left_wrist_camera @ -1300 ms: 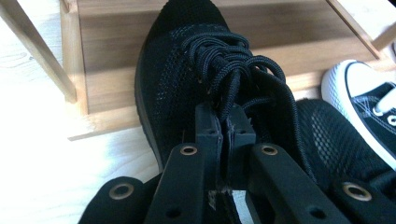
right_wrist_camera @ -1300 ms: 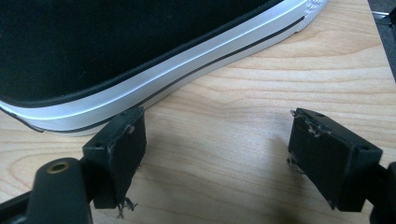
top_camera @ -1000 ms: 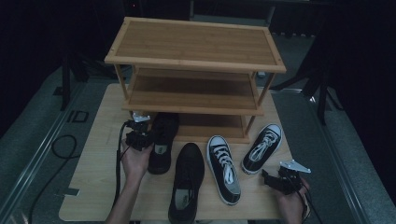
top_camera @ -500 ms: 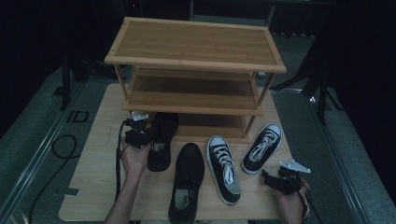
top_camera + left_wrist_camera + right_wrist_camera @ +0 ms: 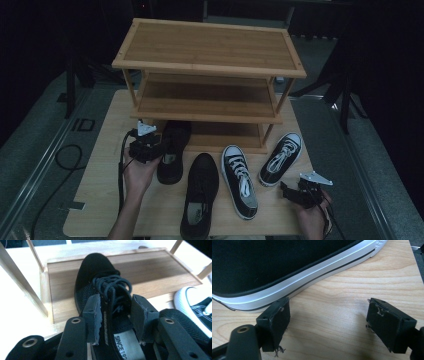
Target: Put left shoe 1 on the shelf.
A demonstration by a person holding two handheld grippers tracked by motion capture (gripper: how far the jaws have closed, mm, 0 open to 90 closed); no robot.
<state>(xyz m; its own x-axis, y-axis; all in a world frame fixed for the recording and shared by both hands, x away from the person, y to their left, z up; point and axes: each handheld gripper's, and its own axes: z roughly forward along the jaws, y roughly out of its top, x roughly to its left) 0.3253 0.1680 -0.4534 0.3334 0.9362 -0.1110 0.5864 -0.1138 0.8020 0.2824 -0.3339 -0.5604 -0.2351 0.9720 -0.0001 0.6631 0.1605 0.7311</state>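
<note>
A black lace-up shoe (image 5: pixel 172 150) lies with its toe on the bottom shelf (image 5: pixel 150 272) of a three-tier bamboo rack (image 5: pixel 210 47). My left gripper (image 5: pixel 159 149) sits at the shoe's left side. In the left gripper view its jaws (image 5: pixel 113 310) have just been opening; they straddle the laces and tongue (image 5: pixel 112 290) without pressing on them. My right gripper (image 5: pixel 287 192) rests open near the table's front right. In its own view it (image 5: pixel 328 320) has bare wood between the pads, and the white sole of a sneaker (image 5: pixel 294 287) runs just past its left pad.
A second black shoe (image 5: pixel 200 195) lies at the front middle of the wooden table (image 5: pixel 100 185). Two black-and-white sneakers (image 5: pixel 240 180) (image 5: pixel 281 157) lie to its right. The rack's upper shelves are bare. A cable (image 5: pixel 65 160) loops on the floor at left.
The left hand has drawn slightly back from the black shoe, which stays with its toe under the rack. The right hand has not moved.
</note>
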